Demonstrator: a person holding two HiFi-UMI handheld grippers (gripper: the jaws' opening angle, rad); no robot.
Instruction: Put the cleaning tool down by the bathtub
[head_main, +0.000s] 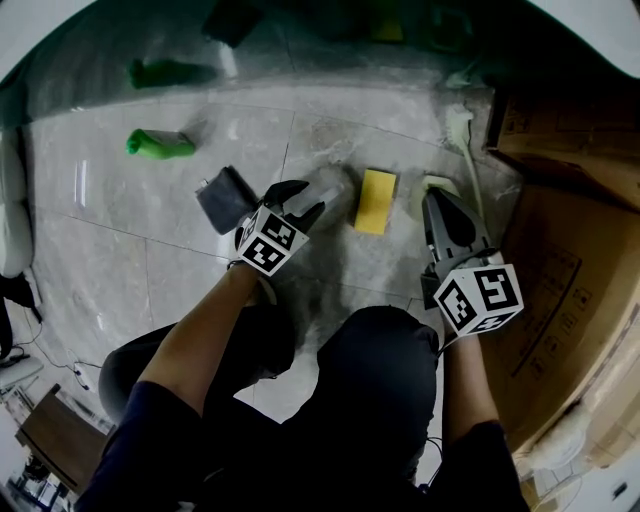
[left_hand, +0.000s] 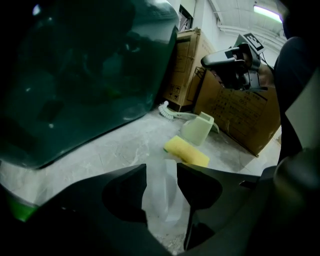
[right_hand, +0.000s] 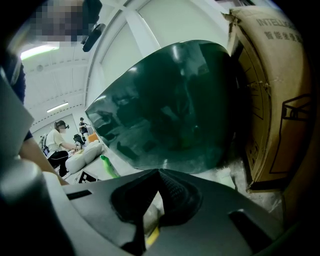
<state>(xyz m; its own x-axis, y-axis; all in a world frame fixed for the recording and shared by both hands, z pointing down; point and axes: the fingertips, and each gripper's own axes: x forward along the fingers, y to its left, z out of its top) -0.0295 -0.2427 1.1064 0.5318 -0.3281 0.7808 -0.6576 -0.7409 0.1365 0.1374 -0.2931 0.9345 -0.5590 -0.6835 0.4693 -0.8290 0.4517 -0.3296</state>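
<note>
A translucent white cleaning tool (head_main: 332, 188) (left_hand: 161, 197) lies on the marble floor just in front of the dark green bathtub (head_main: 300, 45) (left_hand: 85, 75). My left gripper (head_main: 305, 200) (left_hand: 162, 170) is open, its jaws standing either side of the tool without pressing on it. To its right lie a yellow sponge (head_main: 377, 200) (left_hand: 186, 151) and a pale holder (left_hand: 198, 128). My right gripper (head_main: 436, 197) (right_hand: 159, 173) hangs above that holder with its jaws shut and nothing between them. It shows raised in the left gripper view (left_hand: 231, 62).
A white brush (head_main: 461, 130) (left_hand: 169, 112) lies by the cardboard boxes (head_main: 560, 250) (left_hand: 235, 110) on the right. A green bottle (head_main: 160, 143) and a dark grey object (head_main: 225, 198) lie on the floor to the left. My knees are close below both grippers.
</note>
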